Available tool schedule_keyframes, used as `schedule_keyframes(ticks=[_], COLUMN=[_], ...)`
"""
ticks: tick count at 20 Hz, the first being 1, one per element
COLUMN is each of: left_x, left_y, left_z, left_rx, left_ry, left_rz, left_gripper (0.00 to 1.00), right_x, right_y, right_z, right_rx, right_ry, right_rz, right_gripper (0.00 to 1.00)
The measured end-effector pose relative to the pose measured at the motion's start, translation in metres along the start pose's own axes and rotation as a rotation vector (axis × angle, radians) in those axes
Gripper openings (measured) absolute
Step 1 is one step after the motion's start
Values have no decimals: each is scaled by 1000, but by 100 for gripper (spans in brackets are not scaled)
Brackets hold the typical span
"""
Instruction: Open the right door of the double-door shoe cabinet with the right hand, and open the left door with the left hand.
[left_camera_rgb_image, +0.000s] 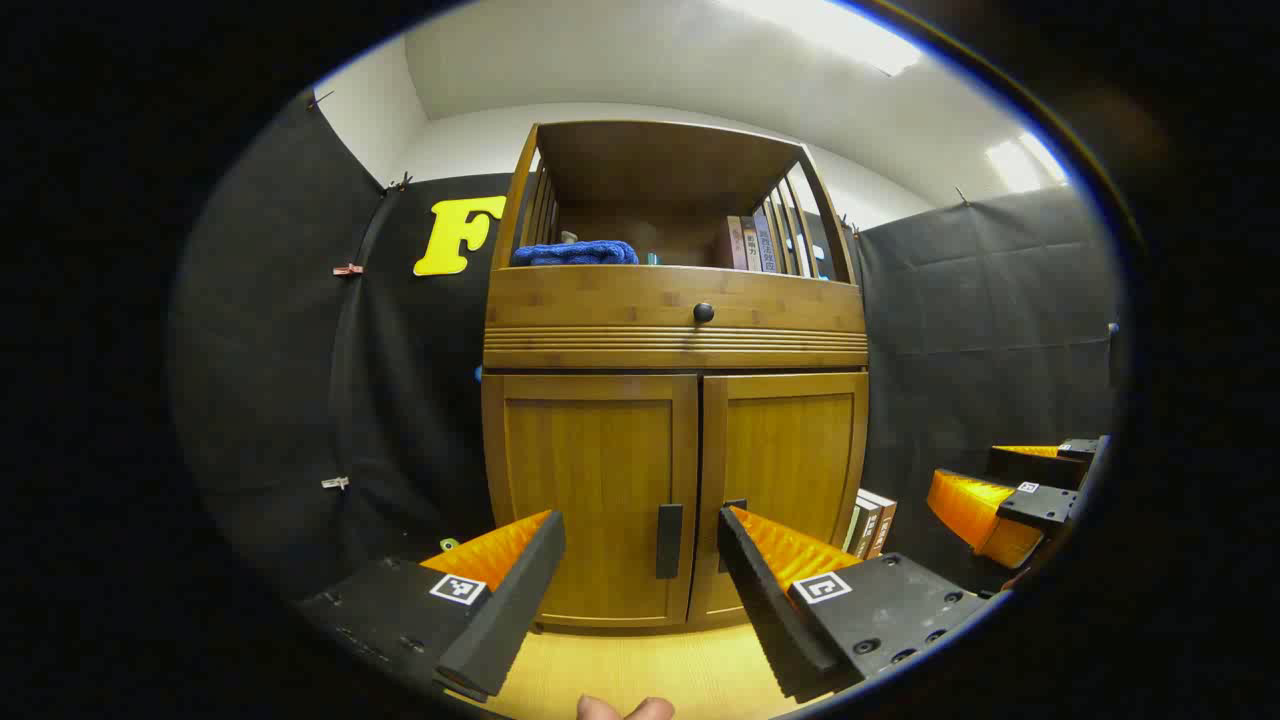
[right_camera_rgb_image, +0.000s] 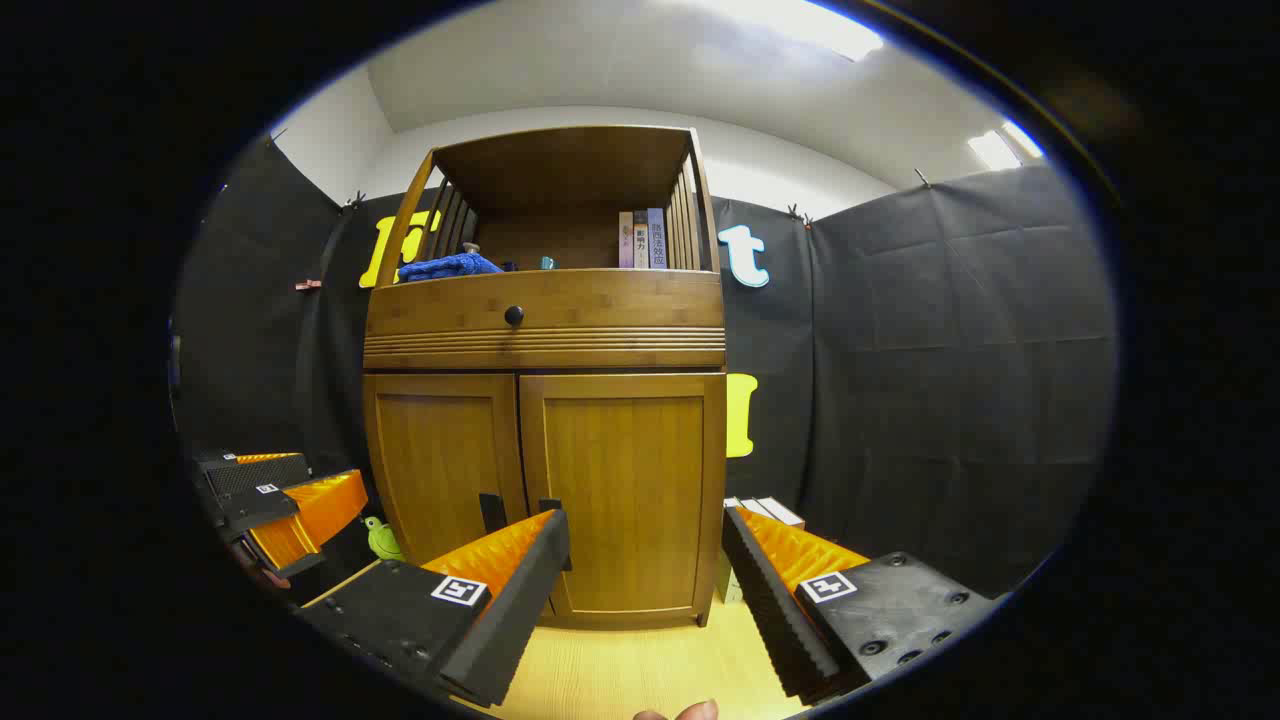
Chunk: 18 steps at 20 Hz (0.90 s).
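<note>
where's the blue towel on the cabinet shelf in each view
left gripper view: the blue towel lies at the left end of the open top shelf, above centre of the picture.
right gripper view: the same towel sits at the shelf's left end, left of picture centre.
shared landmark: the round black knob on the drawer front, below and right of the towel.

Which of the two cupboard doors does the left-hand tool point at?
The left door: in the left gripper view its dark handle sits between the open left gripper jaws, while the right door lies further aside.
</note>
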<state>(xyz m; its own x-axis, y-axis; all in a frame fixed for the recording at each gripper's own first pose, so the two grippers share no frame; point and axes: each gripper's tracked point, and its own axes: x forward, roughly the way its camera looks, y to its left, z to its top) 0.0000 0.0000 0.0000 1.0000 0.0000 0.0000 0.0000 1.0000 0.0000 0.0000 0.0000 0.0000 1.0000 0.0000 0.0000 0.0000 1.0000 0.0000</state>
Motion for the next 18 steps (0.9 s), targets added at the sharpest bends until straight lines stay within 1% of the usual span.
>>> schedule_keyframes(ticks=[8,18], left_x=[0,-1], left_y=[-1,1], left_z=[0,0], left_rx=[7,13], left_ry=[-9,-19], left_rz=[16,28], left_gripper=[96,96], right_x=[-1,-1], right_y=[-1,8], right_z=[1,1], right_rx=[-6,-12], right_ry=[1,-3], right_rz=[-8,19], right_gripper=[97,98])
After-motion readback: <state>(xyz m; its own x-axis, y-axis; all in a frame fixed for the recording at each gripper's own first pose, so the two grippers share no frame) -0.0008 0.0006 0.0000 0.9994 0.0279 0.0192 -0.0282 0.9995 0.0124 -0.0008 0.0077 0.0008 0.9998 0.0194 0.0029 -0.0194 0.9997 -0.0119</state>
